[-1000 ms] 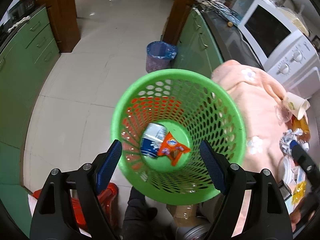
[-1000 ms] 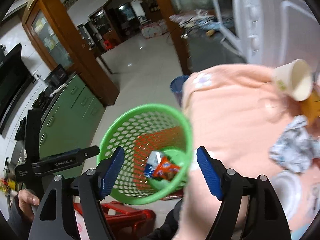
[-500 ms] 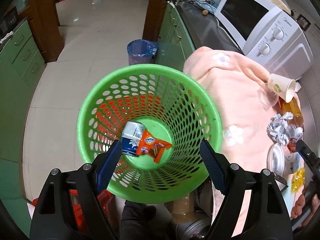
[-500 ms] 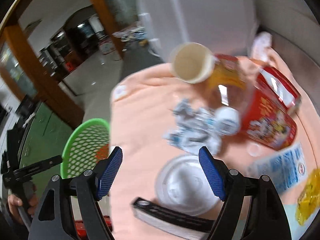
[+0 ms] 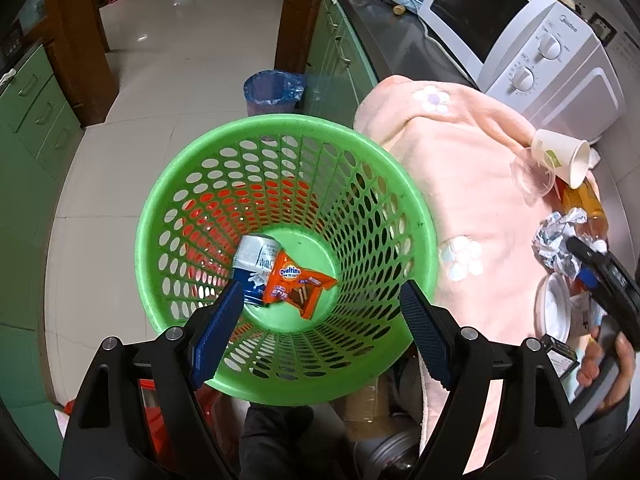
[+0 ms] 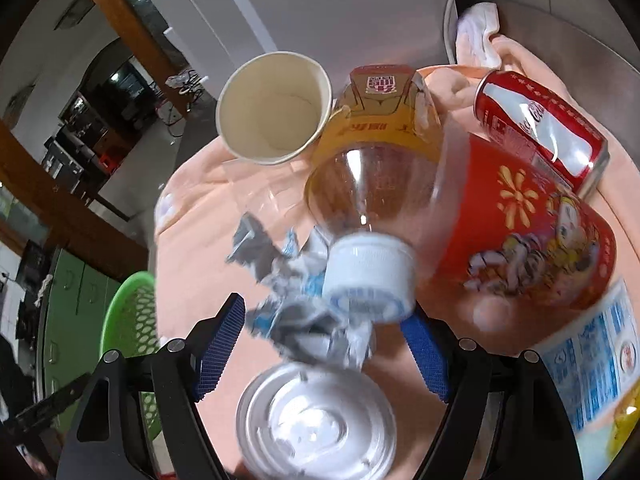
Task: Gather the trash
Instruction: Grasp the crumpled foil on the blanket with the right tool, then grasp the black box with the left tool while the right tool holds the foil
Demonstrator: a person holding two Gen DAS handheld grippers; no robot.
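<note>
Trash: crumpled foil wrapper (image 6: 304,320) lies on the pink cloth (image 6: 208,192) over the bench, between your right gripper (image 6: 320,344) pads, jaws spread, not pinching. Your left gripper (image 5: 320,316), also spread, hangs over the green basket (image 5: 392,184) off the bench edge, holding a can (image 5: 256,268) and snack packet (image 5: 298,284).

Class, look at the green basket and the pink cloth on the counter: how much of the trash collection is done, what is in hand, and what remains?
Done: a small can and an orange wrapper lie in the green basket.
In hand: nothing held; the open right gripper frames the crumpled wrapper.
Left: paper cup, bottle, cola can, red cup, round lid.
</note>
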